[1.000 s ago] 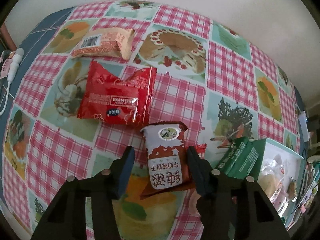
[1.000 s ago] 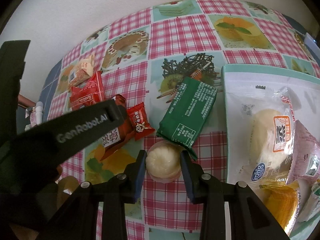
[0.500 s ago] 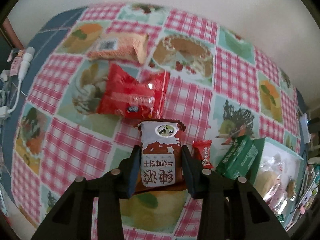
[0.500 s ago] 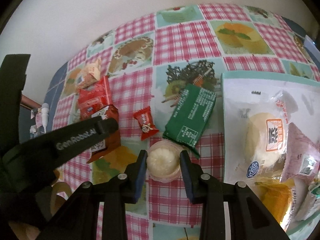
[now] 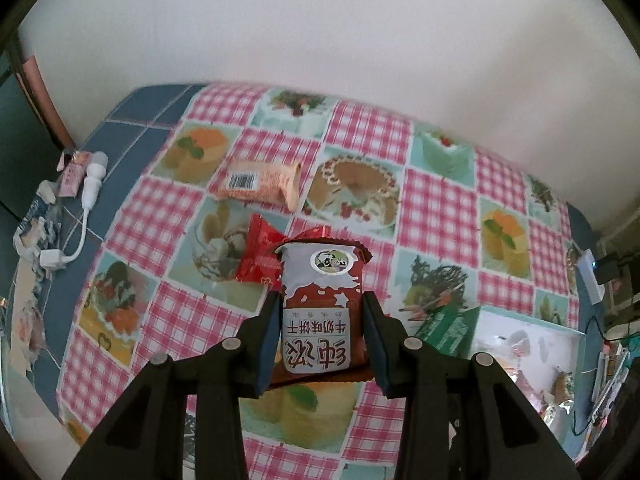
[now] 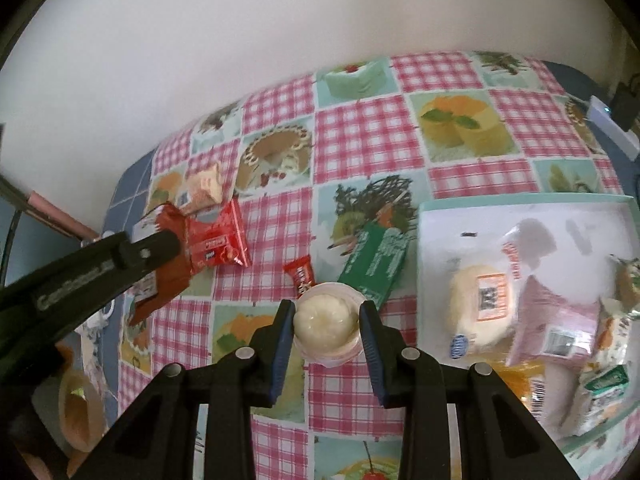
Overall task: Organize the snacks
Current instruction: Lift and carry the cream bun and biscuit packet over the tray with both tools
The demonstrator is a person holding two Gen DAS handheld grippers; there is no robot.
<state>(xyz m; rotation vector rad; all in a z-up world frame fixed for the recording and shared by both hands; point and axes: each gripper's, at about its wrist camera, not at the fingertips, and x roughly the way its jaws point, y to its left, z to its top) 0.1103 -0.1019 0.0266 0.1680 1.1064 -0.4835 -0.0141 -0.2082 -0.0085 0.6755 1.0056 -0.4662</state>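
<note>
Left gripper (image 5: 322, 330) clamped the brown-and-white biscuit packet (image 5: 320, 304); right gripper (image 6: 326, 326) gripped the round pastry cup (image 6: 325, 322). Both looked lifted off the table; best carried level to the tray (image 6: 520, 204) at right of frame, grips kept firm.

Pink checked tablecloth (image 5: 436, 208) with dessert pictures, white wall (image 5: 320, 28), white cable (image 5: 82, 216) on blue tiles (image 5: 120, 140)

Gripping a brown-and-white biscuit packet (image 5: 323, 312) between the left gripper (image 5: 323, 332) pads at lower centre; lying behind it, a red packet (image 5: 260, 256); resting at upper centre-left, an orange packet (image 5: 260, 182).
</note>
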